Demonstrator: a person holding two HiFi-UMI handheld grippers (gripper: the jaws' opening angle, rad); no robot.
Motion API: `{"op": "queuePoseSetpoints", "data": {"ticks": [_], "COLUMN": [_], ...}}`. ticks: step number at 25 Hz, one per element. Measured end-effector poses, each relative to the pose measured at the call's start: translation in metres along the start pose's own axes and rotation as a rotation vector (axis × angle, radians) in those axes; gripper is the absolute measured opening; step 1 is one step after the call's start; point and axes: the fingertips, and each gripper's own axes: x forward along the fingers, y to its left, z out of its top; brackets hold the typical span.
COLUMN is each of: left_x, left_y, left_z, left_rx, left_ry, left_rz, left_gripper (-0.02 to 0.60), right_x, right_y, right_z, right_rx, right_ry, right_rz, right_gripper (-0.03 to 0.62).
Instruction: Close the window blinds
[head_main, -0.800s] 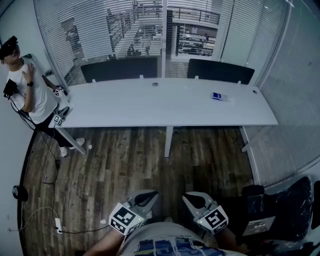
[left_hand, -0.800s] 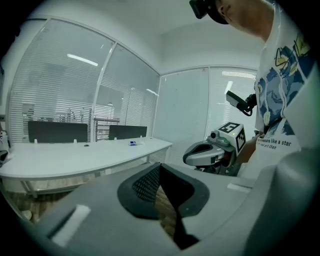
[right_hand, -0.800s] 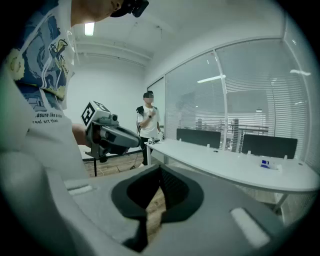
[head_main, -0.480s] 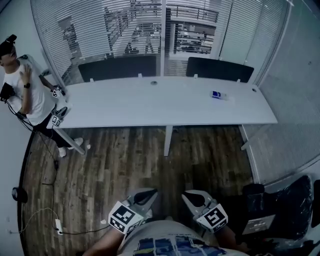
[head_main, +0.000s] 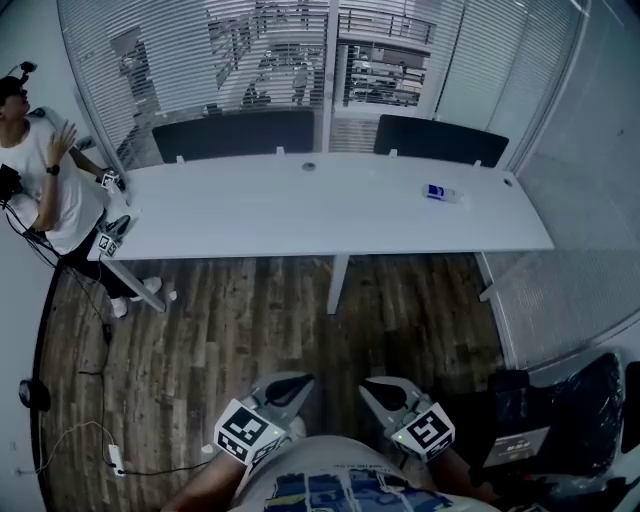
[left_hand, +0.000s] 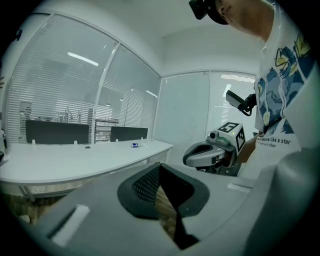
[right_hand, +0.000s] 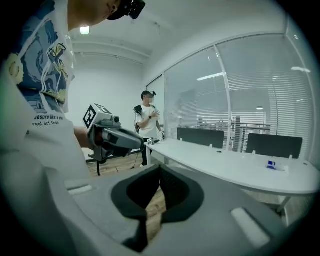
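A: How do the tools stand?

B: Both are closed on nothing. The left tool has its ribbed dark pads met at the tip, and the right tool looks the same. Each is held low by the operator's waist, tipped slightly down over the wood-plank floor.

A: And the window blinds?

B: The window blinds hang along the far side of the room, behind the long white surface and two dark desk screens. They are well apart from both tools, with the surface between.

A: How will they handle?

B: My guess is light, thin horizontal slats that would bend or kink if pinched. In the middle panels the slats are tilted open and a building shows through. Toward the right they read as nearly solid pale sheets. I would not take hold of the slats themselves.

A: Where, then?

B: A tilt wand or cord. It is probably slim, smooth and free-hanging, so it may slip or swing away from hard jaws. I cannot make one out from here. I would look beside the white upright frame between panels.

A: Anything in the way?

B: The surface is smooth and matte with rounded ends. It is bare except for a small blue-and-white object near its right end. Reaching across it will likely be a stretch. Another person stands at its left end, close to the blinds.
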Motion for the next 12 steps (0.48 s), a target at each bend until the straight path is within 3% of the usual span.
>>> {"op": "queuePoseSetpoints", "data": {"ticks": [12], "left_x": [-0.006], "left_y": [0.040], "left_z": [-0.008], "left_rx": [-0.007], "left_ry": [0.001], "left_rz": [-0.031], "left_gripper": [0.003], "right_x": [0.049], "right_y": [0.007], "right_z": [0.029], "right_rx": [0.007], "right_ry": [-0.025], "right_rz": [-0.018], "right_gripper": [0.021]}}
